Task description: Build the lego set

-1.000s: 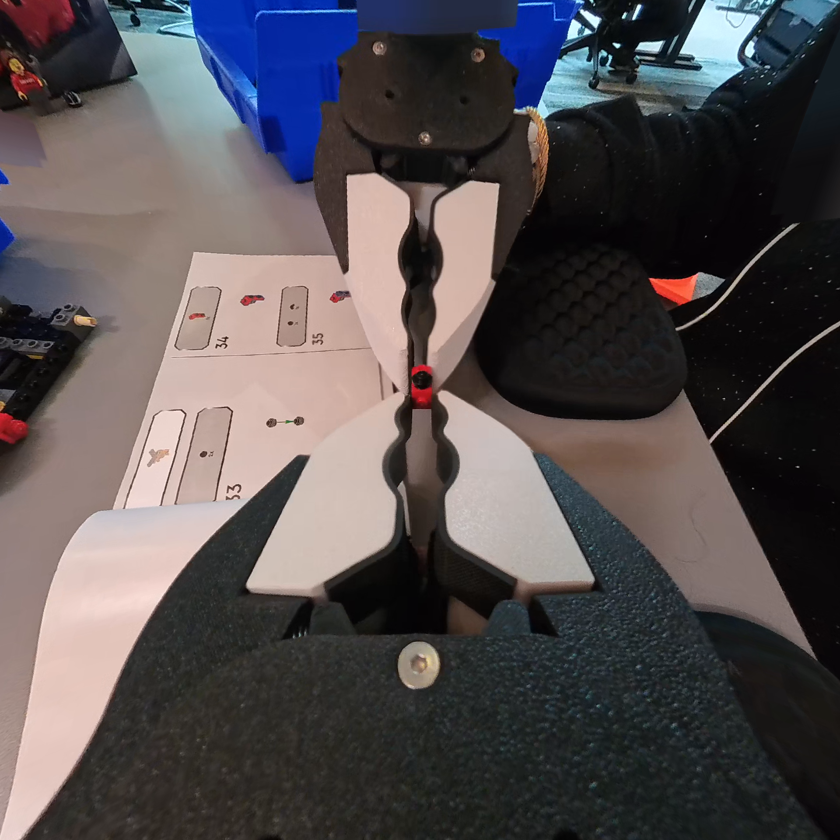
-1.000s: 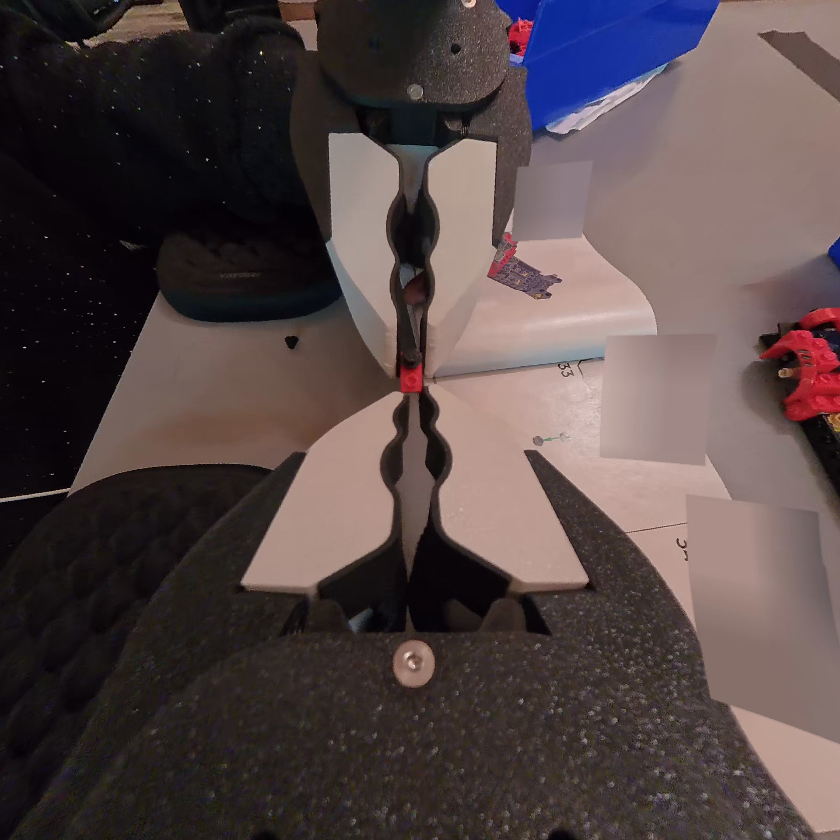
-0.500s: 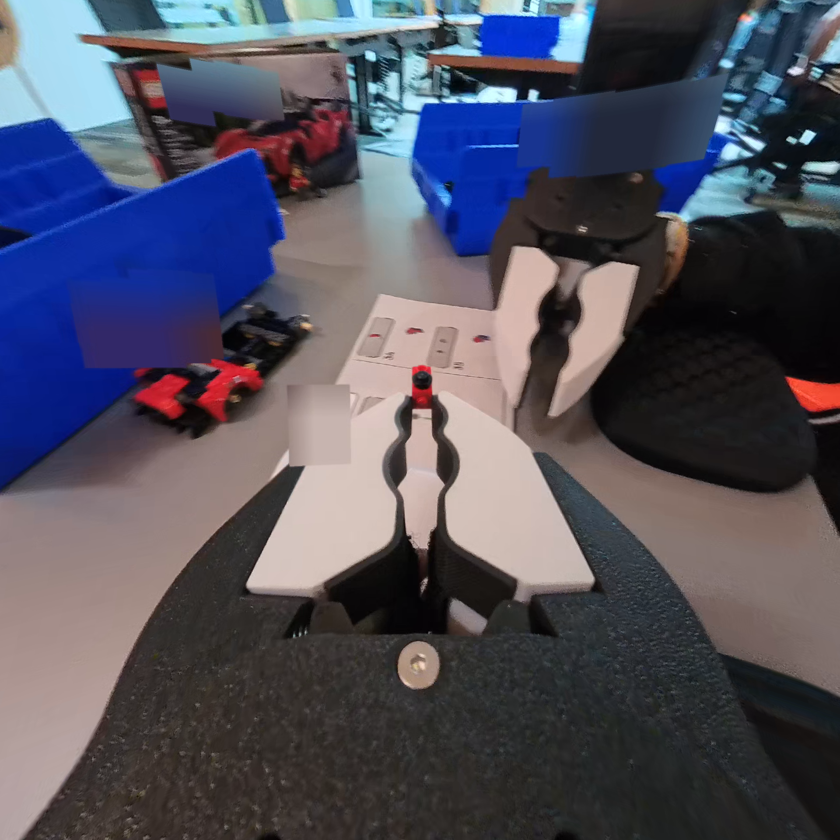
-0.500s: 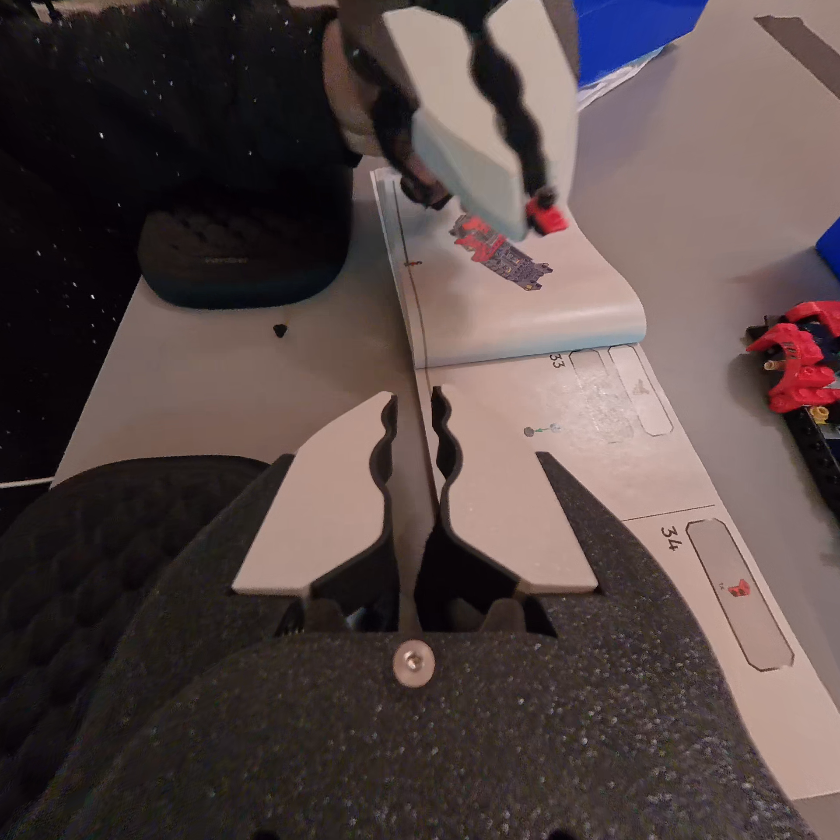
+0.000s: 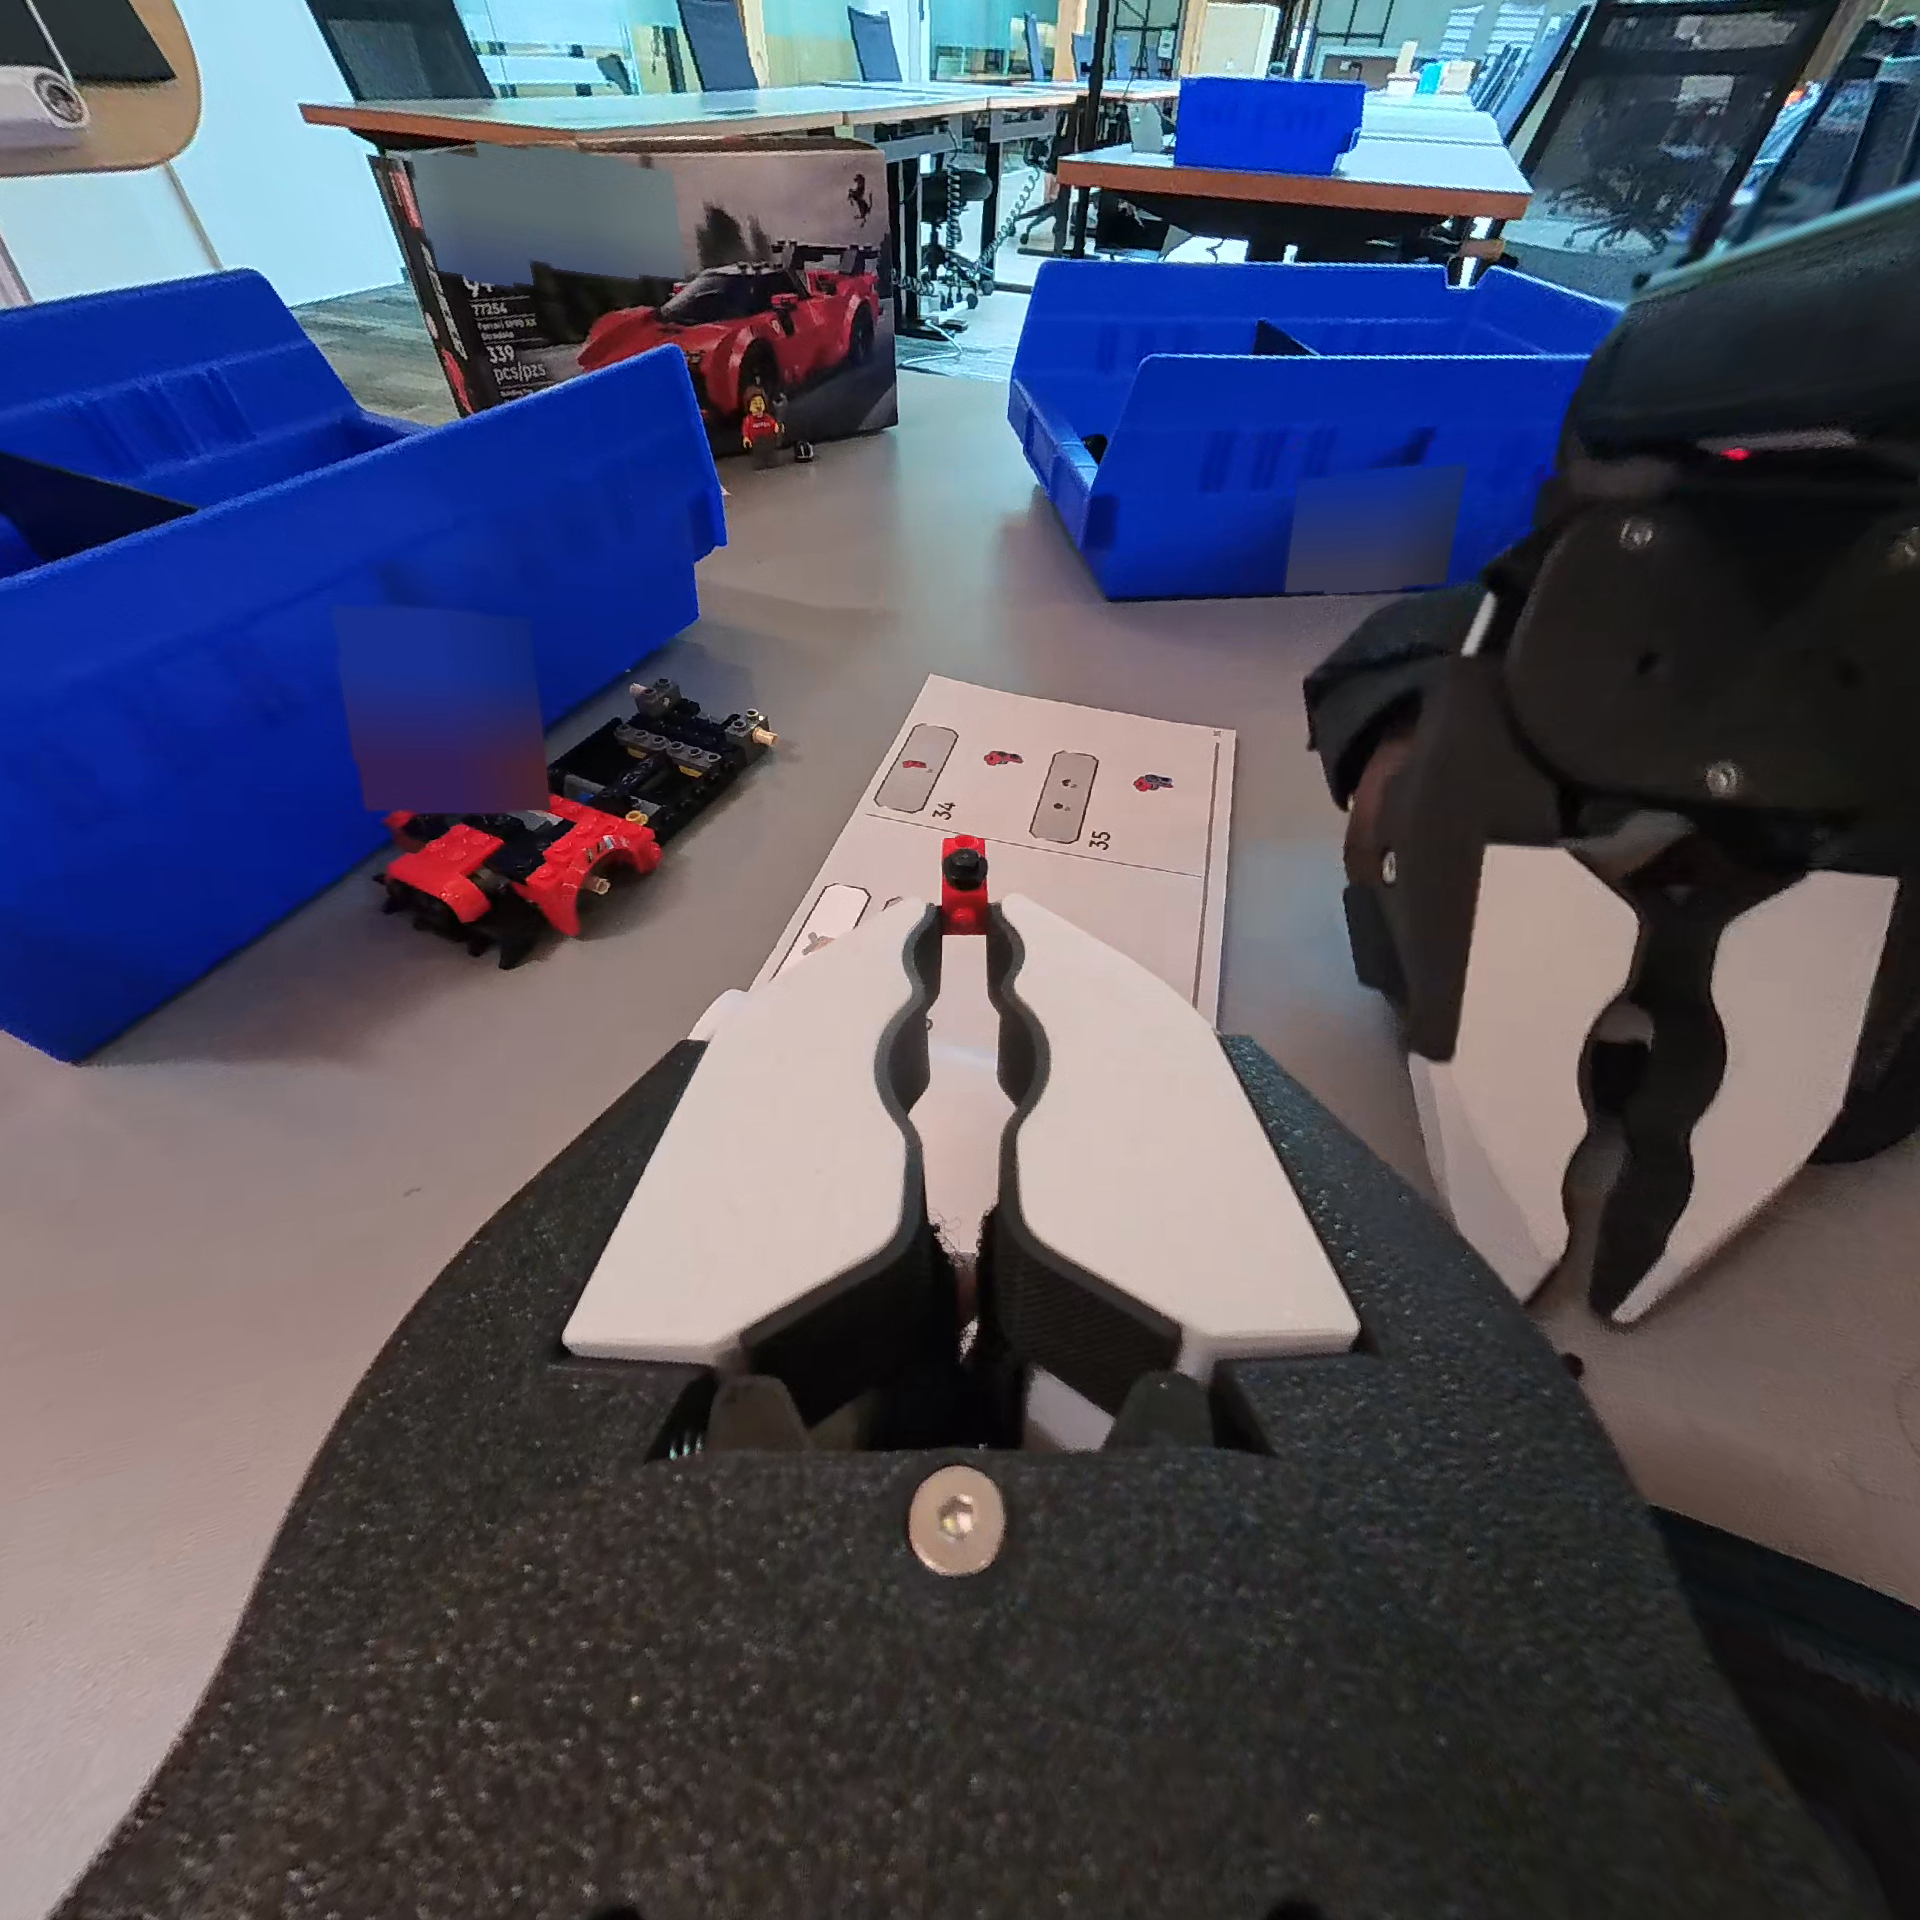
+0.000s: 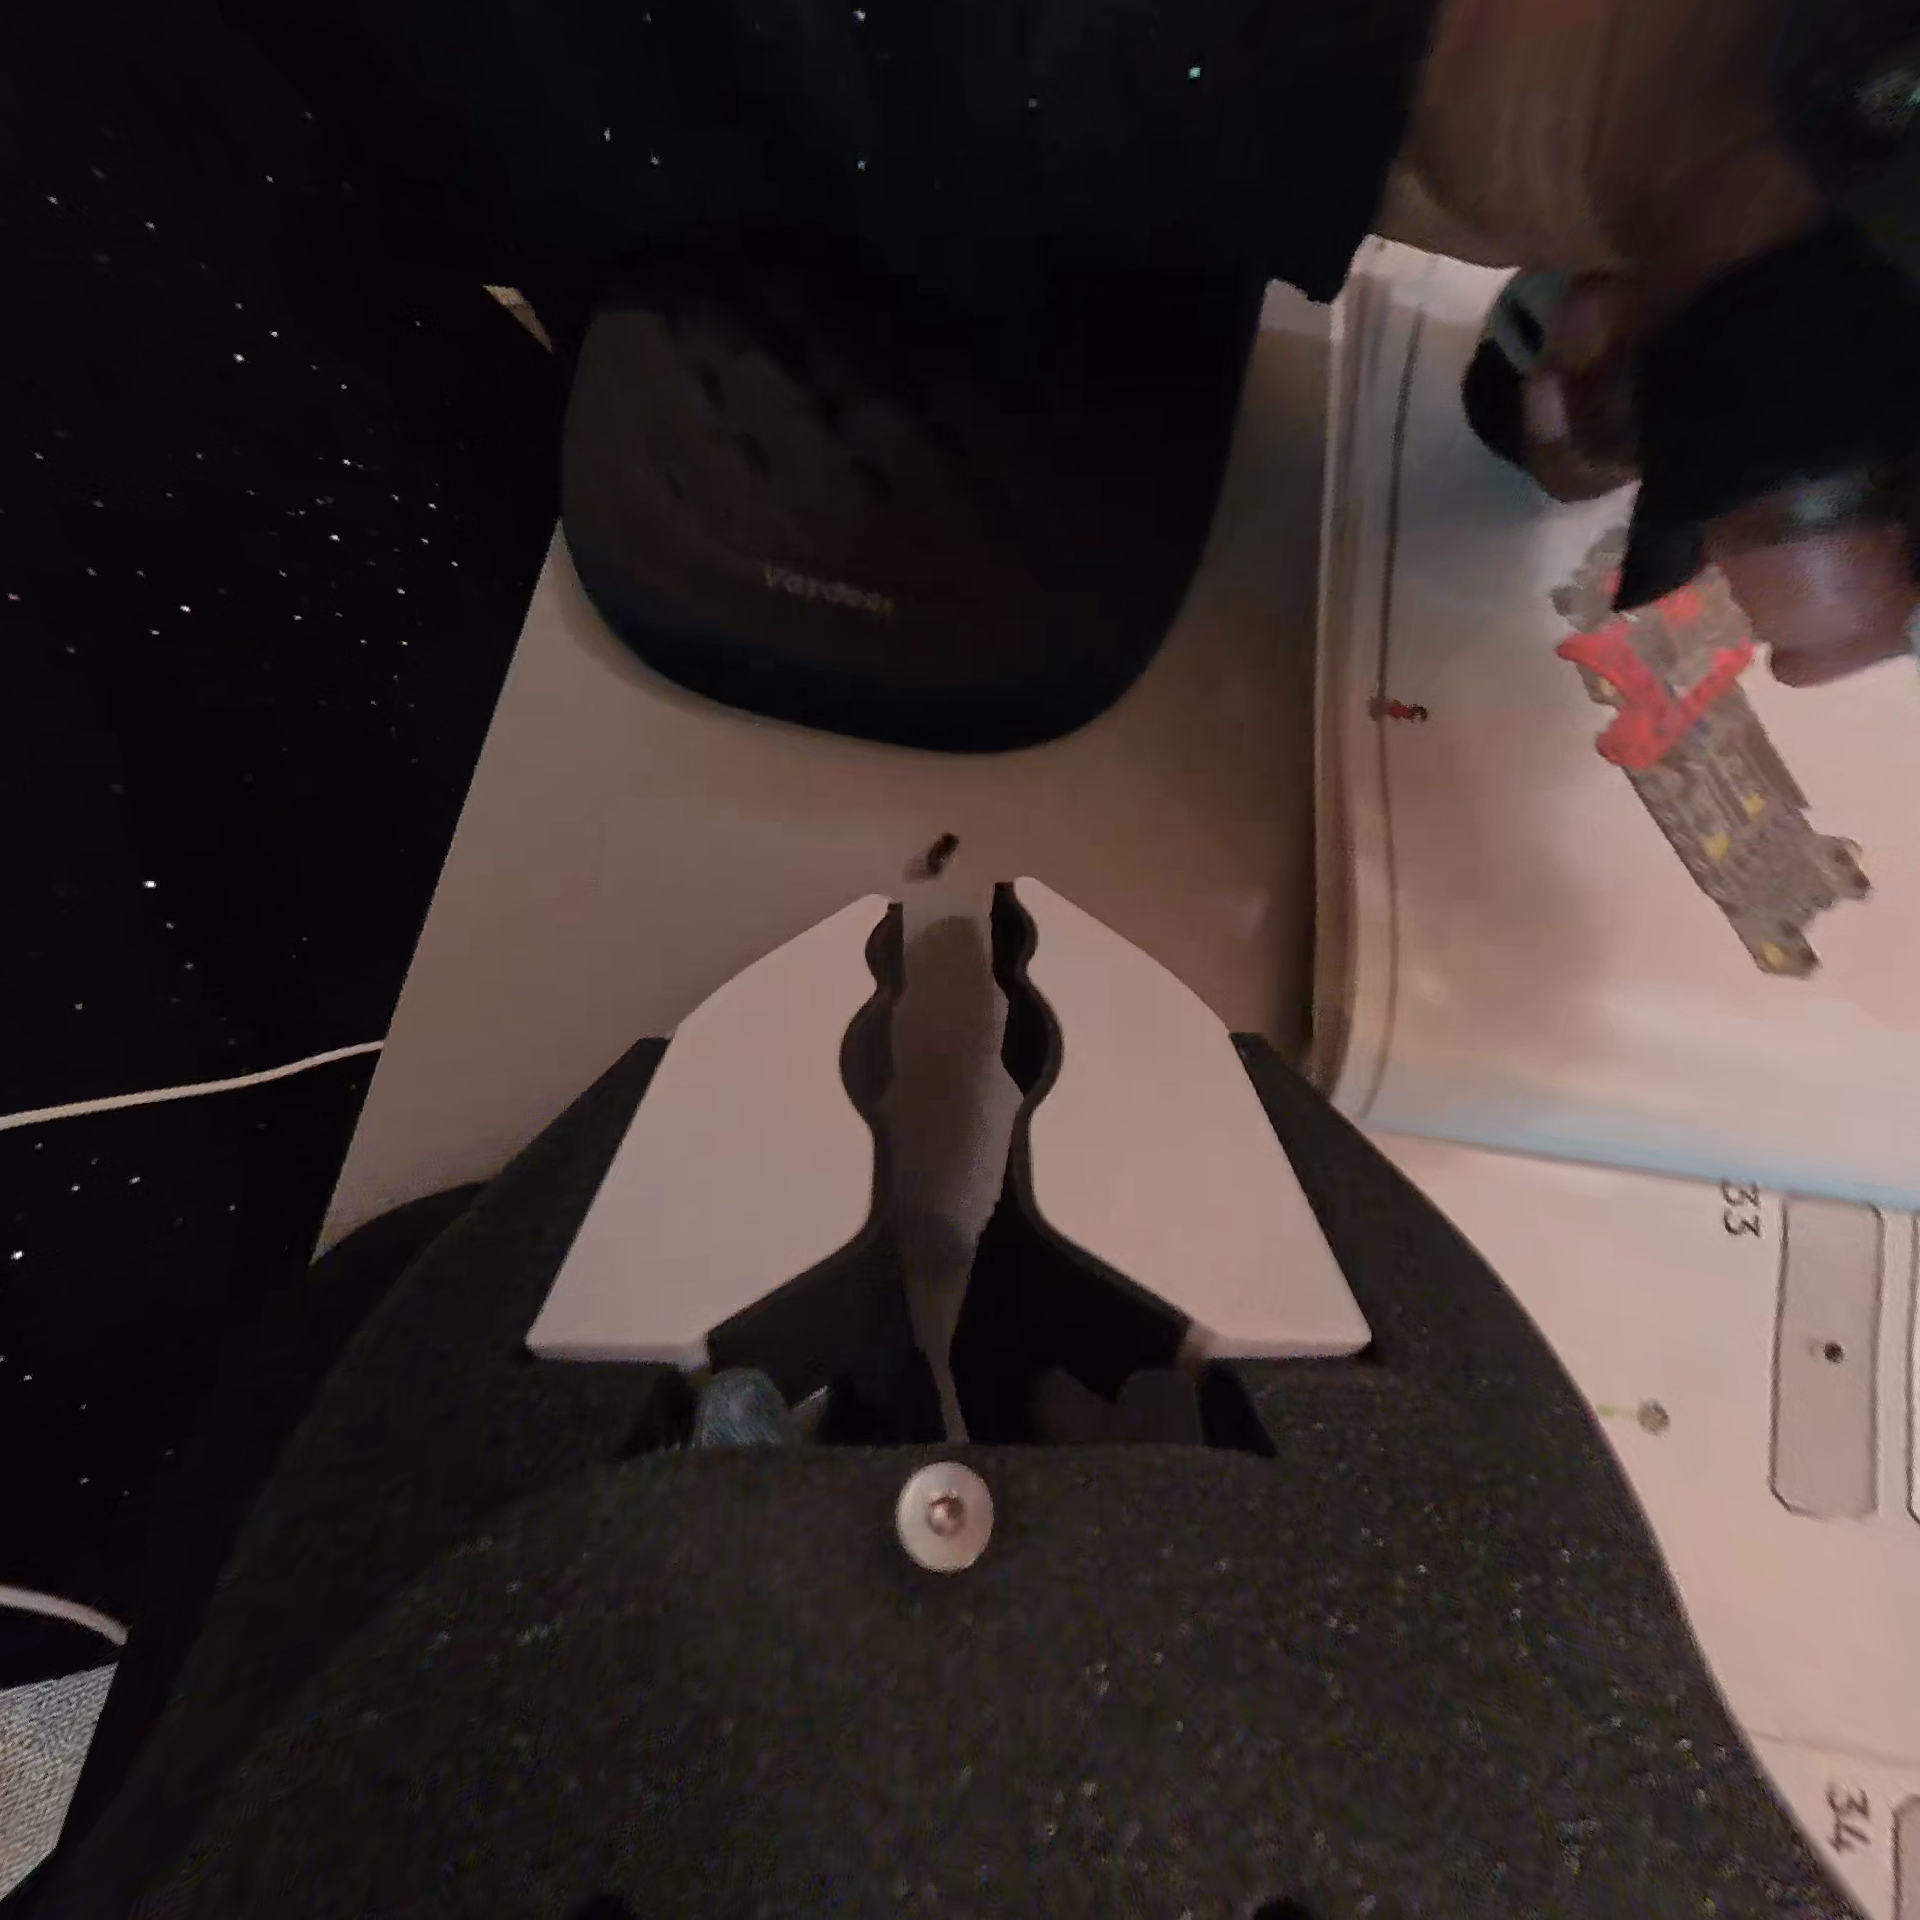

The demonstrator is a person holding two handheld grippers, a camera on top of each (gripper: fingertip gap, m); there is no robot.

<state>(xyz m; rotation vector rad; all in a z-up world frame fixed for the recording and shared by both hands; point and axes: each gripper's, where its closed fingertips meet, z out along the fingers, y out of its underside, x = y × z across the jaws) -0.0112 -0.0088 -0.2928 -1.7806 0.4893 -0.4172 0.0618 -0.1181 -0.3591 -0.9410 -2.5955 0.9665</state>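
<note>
An open-plan office or lab: rows of long wood-edged desks (image 5: 727, 109), black mesh office chairs (image 5: 1662, 135) and blue plastic storage bins (image 5: 1299, 457) on a grey worktable (image 5: 260, 1195).

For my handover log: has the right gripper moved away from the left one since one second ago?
Yes. The right gripper has moved right, off the instruction booklet; its jaws are empty.
</note>
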